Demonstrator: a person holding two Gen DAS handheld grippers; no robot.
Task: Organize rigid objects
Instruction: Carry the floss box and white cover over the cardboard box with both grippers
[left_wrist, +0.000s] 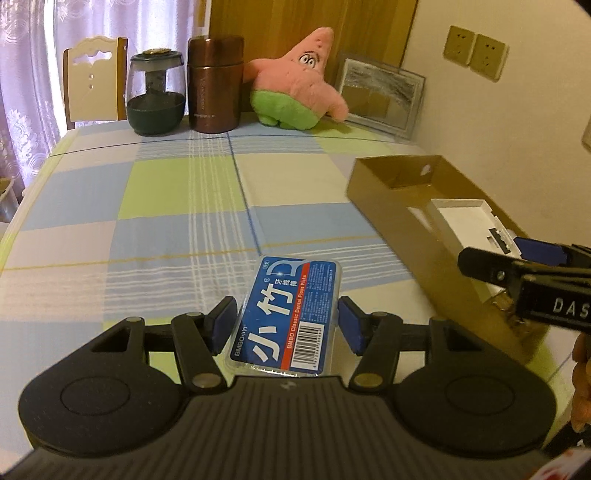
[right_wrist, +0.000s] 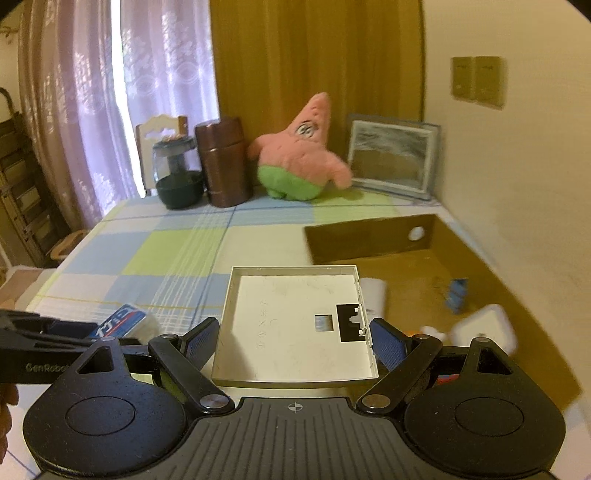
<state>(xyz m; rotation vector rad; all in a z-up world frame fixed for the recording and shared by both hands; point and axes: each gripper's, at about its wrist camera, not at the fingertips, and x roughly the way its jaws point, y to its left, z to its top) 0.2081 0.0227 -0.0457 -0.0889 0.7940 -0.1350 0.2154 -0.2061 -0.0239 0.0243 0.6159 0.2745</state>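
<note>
The middle of the desk (left_wrist: 177, 192) lay bare, leaving wide room to pass. Along its far edge stood a glass jar (left_wrist: 155, 94), a brown flask (left_wrist: 215, 85), a plush star (left_wrist: 295, 81) and a picture frame (left_wrist: 380, 92), close together. The open cardboard box (left_wrist: 384, 177) blocked the right side by the wall, its floor partly taken by small items.

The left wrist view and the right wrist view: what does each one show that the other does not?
Only the left wrist view: the floss box's whole label, held in the left gripper.
Only the right wrist view: the white tray's whole inside, held in the right gripper; small items on the cardboard box's floor.
Both: the pink plush, brown flask, checked tablecloth.
</note>
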